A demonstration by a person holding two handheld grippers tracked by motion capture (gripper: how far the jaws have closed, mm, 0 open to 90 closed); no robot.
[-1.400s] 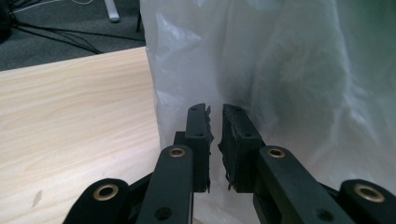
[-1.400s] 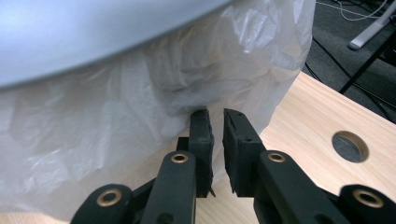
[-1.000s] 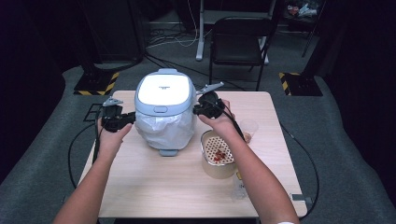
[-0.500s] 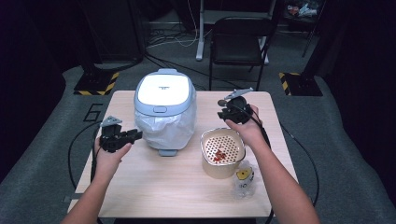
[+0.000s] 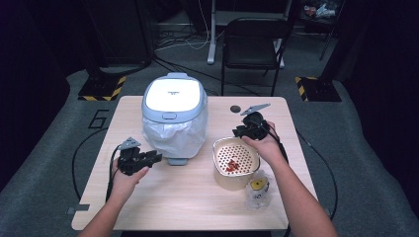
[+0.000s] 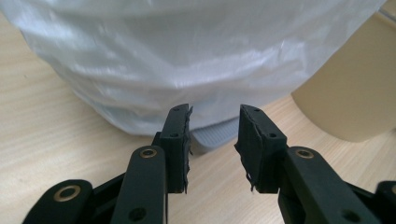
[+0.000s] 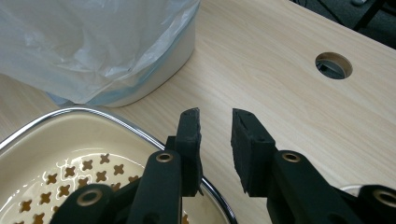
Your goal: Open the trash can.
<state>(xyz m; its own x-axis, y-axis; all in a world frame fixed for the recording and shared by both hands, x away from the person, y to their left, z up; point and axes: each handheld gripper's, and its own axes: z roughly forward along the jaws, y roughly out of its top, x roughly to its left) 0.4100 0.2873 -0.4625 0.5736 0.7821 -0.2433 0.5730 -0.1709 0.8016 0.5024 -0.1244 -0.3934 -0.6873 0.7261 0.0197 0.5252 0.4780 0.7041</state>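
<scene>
Two claws: one is held in each hand, both seen from the high view over the worktop (image 5: 163, 197).
Left claw (image 5: 157, 158): it is seen at about 8 o'clock on the worktop, pointing toward 3 o'clock at the bin's base; its jaws stand narrowly apart with nothing between them and have just been opening, as seen in the left gripper view (image 6: 213, 140).
Right claw (image 5: 236, 132): it is seen at about 2 o'clock on the worktop, just above the far rim of the strainer bowl; its jaws stand narrowly apart and nothing is gripped, as seen in the right gripper view (image 7: 215, 135).
One bin (image 5: 174, 116): a white lidded bin lined with a clear plastic bag is set at about 11 o'clock on the worktop, between the two claws; the bag hangs over its sides.
One strainer bowl (image 5: 236, 165): a cream bowl with a steel rim and cross-shaped holes is placed at about 4 o'clock, just beside the bin; small red pieces lie in it.
One plastic packet (image 5: 258, 190): it lies touching the bowl's near side, with a round yellow label whose writing cannot be read.
One round hole (image 5: 235, 108): it is cut in the worktop near 1 o'clock.
Writing: small dark lettering is printed on the bin's lid, too small to be read; a large "6" (image 5: 97, 120) is marked on the floor at 9 o'clock.
</scene>
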